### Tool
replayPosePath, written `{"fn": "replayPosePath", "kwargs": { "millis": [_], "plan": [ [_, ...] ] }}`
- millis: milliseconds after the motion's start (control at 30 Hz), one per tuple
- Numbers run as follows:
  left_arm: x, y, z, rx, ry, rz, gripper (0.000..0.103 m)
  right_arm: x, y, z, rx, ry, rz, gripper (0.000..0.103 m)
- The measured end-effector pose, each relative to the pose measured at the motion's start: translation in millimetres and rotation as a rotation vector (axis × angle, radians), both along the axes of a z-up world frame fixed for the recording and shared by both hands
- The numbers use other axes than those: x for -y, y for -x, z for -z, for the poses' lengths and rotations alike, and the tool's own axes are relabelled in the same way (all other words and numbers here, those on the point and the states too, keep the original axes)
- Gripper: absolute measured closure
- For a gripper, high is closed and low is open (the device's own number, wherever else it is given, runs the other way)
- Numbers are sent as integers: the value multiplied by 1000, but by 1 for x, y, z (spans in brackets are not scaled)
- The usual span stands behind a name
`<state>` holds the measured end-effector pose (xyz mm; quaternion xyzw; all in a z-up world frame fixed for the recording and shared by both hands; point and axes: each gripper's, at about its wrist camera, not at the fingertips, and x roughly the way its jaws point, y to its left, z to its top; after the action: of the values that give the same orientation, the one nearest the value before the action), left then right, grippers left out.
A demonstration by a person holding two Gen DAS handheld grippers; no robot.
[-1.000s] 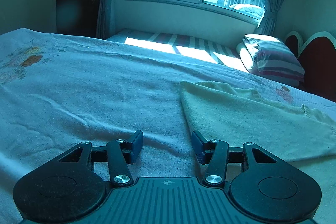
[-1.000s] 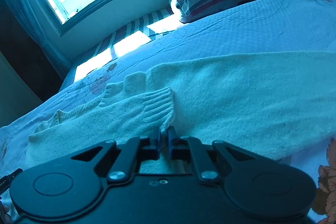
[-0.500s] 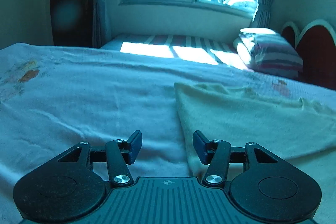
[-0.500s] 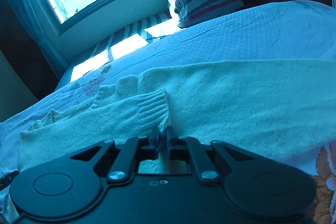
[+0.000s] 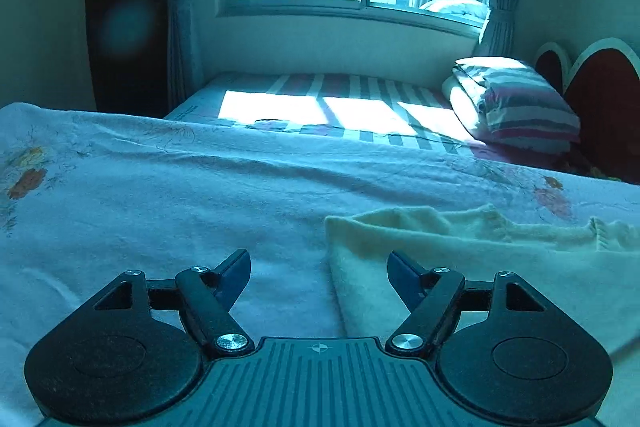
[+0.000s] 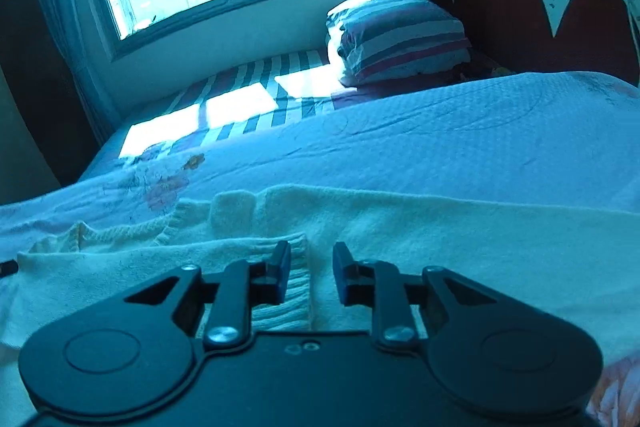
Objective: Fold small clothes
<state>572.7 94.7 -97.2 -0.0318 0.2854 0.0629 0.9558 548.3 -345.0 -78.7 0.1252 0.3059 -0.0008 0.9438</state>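
A pale-blue quilted bed carries the cream knitted jumper, spread flat. The right hand-held gripper has just been opening, letting the ribbed cuff drop onto the body, so that sleeve fold looks finished. The left hand-held gripper has widened too and is empty, straddling the jumper's edge.

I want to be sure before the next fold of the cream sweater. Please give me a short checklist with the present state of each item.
1. Right gripper has let go of the ribbed cuff: ok, its jaws have just been opening and the cuff lies flat between them.
2. Left gripper is free: ok, its jaws have just been opening wider, nothing gripped.
3. Sleeve laid across the sweater: ok.
4. Sweater edge within the left jaws: ok.
5. Blanket smooth under the sweater: cannot tell.
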Motion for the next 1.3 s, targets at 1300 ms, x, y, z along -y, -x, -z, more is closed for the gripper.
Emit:
{"fn": "replayPosePath", "kwargs": {
  "millis": [1300],
  "plan": [
    [-181, 167, 15, -132, -39, -466, 20, 180, 97, -46, 191, -281, 396, 98]
  ]
}}
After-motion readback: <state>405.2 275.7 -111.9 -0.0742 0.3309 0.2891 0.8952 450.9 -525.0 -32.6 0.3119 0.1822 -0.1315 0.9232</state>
